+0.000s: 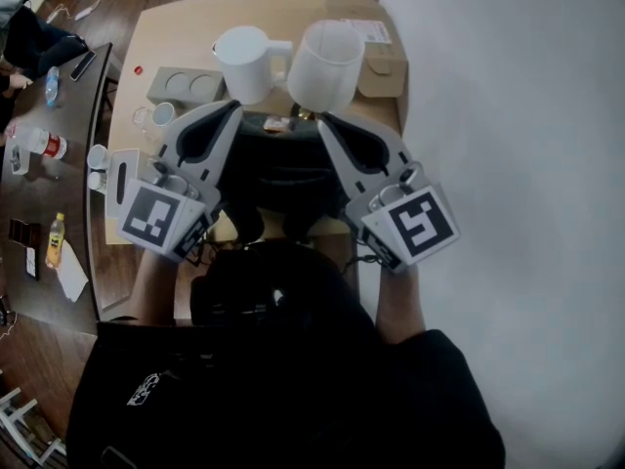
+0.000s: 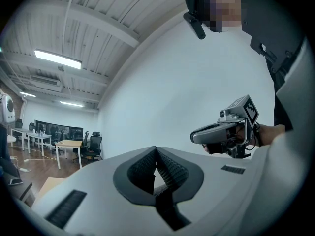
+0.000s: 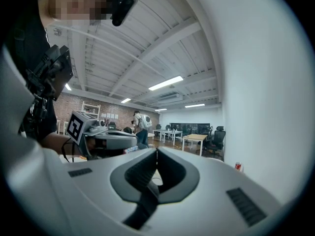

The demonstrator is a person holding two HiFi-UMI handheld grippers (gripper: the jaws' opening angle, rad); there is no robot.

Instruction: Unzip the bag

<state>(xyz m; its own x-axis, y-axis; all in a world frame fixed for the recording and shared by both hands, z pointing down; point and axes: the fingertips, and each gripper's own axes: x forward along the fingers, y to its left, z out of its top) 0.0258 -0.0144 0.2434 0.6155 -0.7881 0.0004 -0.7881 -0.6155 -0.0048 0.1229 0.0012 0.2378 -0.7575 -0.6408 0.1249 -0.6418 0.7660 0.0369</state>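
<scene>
The black bag (image 1: pixel 283 169) lies on the light wooden table (image 1: pixel 176 32), straight in front of me, between the two grippers; I cannot make out its zip. My left gripper (image 1: pixel 232 107) is held over the bag's left side and my right gripper (image 1: pixel 322 121) over its right side. Both are shut and hold nothing. In the left gripper view the left gripper (image 2: pixel 155 150) tilts up toward a white wall, with the right gripper (image 2: pixel 224 131) beside it. In the right gripper view the right gripper (image 3: pixel 157 151) points into the room, the left gripper (image 3: pixel 106 140) alongside. The bag is hidden in both.
Behind the bag stand a white jug (image 1: pixel 249 62) and a white bucket (image 1: pixel 325 64). A grey holder with two round holes (image 1: pixel 186 86), a glass mug (image 1: pixel 156 115) and a cardboard box (image 1: pixel 383 71) sit near them. A dark side table (image 1: pixel 39 193) with bottles is at the left.
</scene>
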